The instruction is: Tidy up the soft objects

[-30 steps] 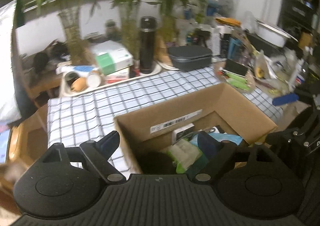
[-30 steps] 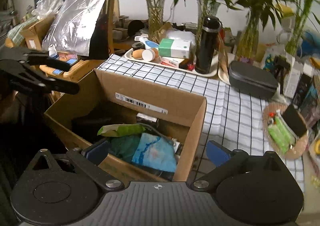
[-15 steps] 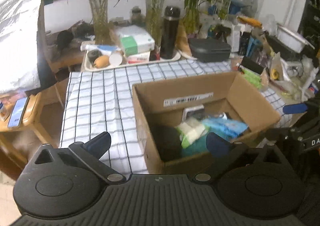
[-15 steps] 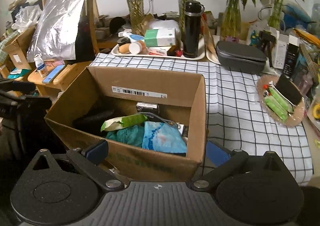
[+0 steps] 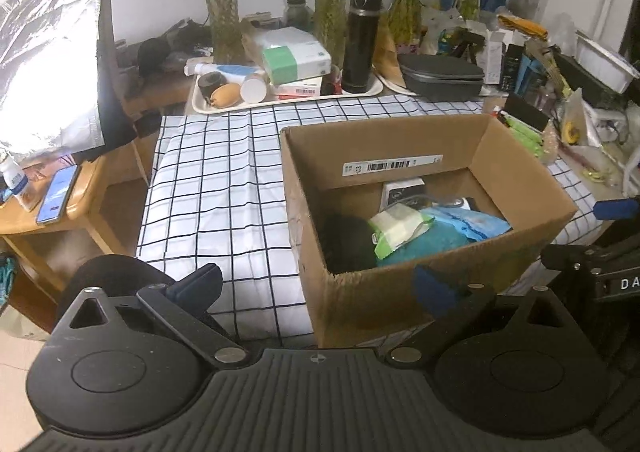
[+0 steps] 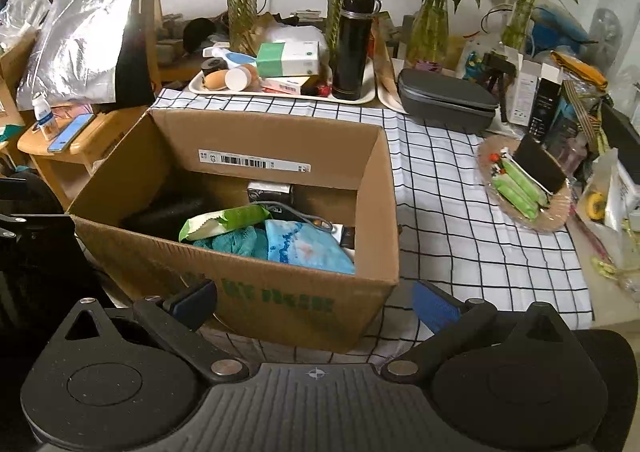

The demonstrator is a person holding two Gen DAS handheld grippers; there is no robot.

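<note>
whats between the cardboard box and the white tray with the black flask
Only bare checked tablecloth between the cardboard box and the white tray, in both wrist views.

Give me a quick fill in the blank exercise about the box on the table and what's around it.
The cardboard box stands on a ______ tablecloth.
Lettering on the box's front is ______.
The black flask stands on a white ______.
Both the left hand-held gripper and the right hand-held gripper hold ______.

Missing words: checked; green; tray; nothing
</note>
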